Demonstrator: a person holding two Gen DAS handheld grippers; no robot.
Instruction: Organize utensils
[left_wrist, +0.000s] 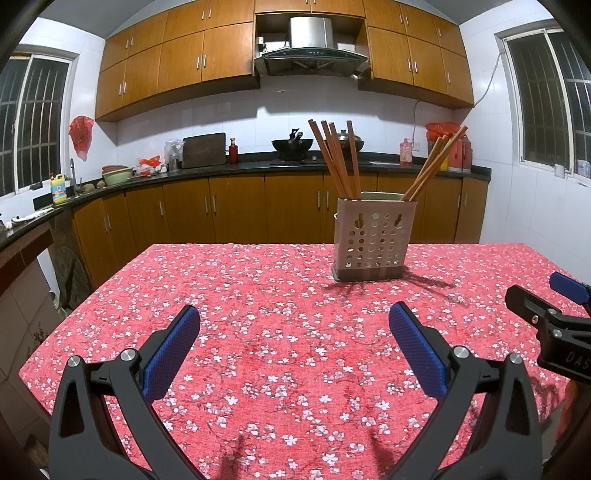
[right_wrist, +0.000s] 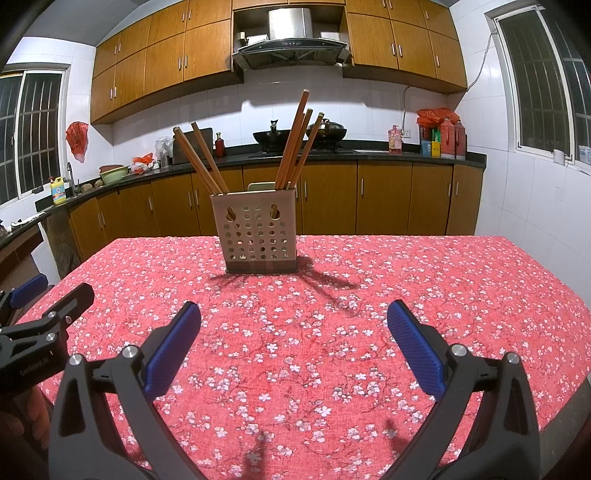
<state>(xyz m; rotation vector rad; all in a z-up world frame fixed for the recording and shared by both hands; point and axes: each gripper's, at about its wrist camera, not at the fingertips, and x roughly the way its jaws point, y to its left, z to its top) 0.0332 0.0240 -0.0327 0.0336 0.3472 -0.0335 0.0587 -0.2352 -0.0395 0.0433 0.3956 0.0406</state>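
Both my left tool (left_wrist: 294, 325) and right tool (right_wrist: 293, 319) hang wide open, holding nothing. The chopsticks (right_wrist: 291, 147) stand in the holder (right_wrist: 258, 229) near the tabletop's (right_wrist: 443, 295) far edge. I should reach slowly, pinching one stick.

The holder (right_wrist: 259, 232) stands upright on the tablecloth (right_wrist: 406, 288), toward its far edge. Chopsticks (right_wrist: 293, 147) lean out of the holder in two bunches, left and right. Nearer than the holder, the right gripper (right_wrist: 294, 317) hangs above the cloth, jaws wide apart, empty. The left gripper (right_wrist: 44, 306) shows left of the holder, at the frame's edge.
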